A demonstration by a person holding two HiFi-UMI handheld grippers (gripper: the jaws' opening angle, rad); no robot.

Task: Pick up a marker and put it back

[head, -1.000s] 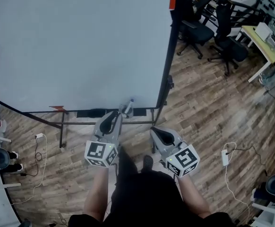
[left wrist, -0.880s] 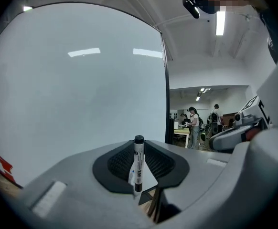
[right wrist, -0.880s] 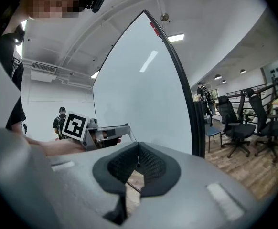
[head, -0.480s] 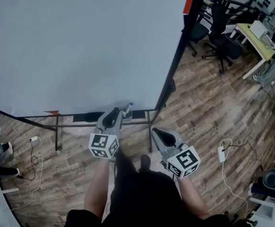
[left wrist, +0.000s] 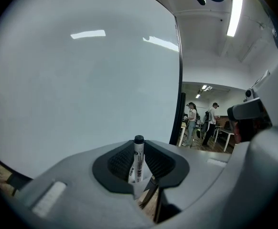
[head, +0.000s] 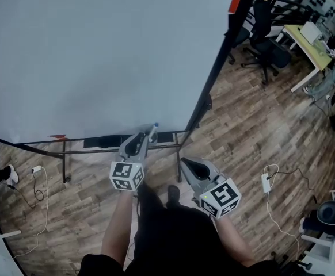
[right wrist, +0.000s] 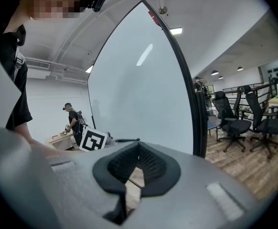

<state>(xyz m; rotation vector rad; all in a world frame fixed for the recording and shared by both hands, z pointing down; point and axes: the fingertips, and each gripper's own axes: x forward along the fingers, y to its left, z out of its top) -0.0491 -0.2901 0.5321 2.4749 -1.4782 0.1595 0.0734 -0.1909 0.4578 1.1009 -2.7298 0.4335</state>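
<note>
Your room is bright and evenly lit from above. In the left gripper view a ceiling strip light (left wrist: pixel 234 15) burns out to white right of the whiteboard (left wrist: pixel 81 94), and pale bars of glare streak the board's upper part. The marker (left wrist: pixel 138 157) before the whiteboard is sharp; the foreground below it goes soft. In your head view the wooden floor (head: pixel 254 131) beside the whiteboard carries only faint, diffuse shadows. All three views bow at the edges and fall to black corners.

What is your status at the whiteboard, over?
Left hand-held gripper shut on marker, marker upright. Right hand-held gripper shut, empty. Whiteboard straight ahead, nothing seen blocking.
</note>
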